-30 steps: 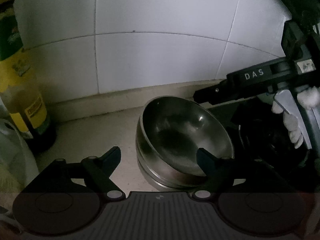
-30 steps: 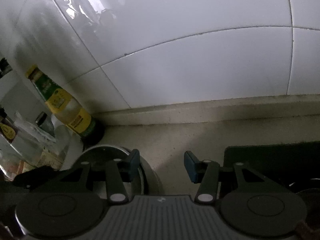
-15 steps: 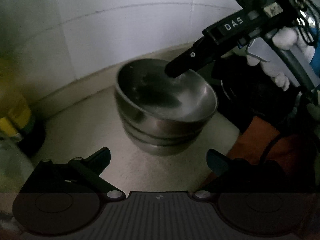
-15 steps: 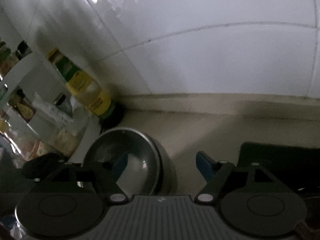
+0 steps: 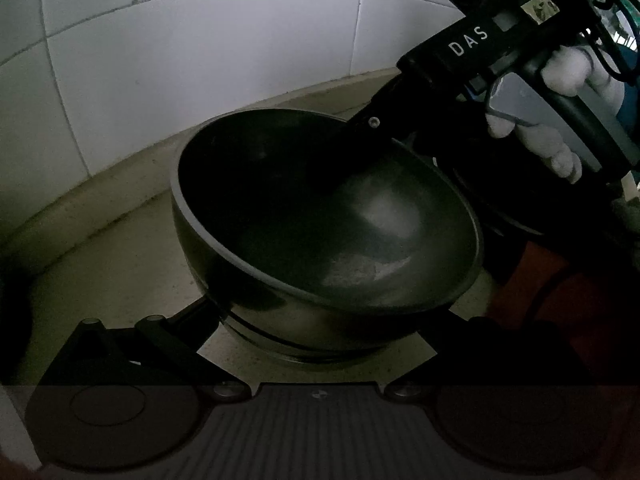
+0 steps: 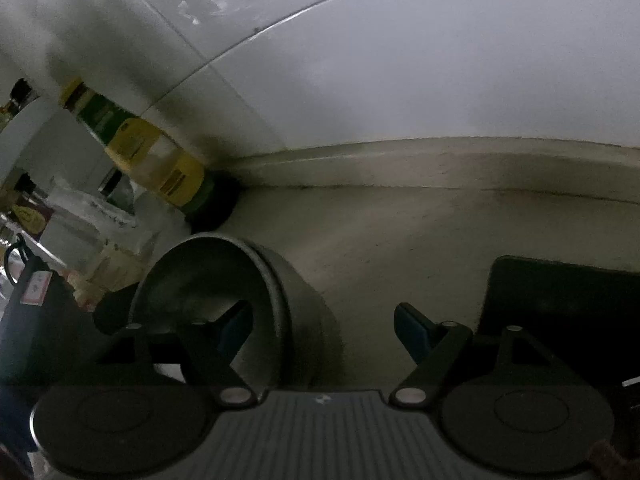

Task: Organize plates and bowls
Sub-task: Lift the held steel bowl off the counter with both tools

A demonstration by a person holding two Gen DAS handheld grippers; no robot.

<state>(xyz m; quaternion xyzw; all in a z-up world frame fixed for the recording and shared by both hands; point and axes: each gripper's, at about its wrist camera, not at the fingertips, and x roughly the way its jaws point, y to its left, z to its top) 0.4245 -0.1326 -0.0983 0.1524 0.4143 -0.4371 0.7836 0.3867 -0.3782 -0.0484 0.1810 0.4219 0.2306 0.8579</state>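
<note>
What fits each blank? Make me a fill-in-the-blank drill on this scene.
The round steel bowls sit nested, rims facing ____.
The beige surface under them is a kitchen ____.
The wall behind is clad in white ____.
The tall glass bottle has a ____ body label.
Missing words: up; counter; tiles; yellow.

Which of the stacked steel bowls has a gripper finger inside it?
The top bowl, nested in the lower bowl. The right gripper, which has just been opening, has one finger inside it and one outside, its rim between them.
</note>
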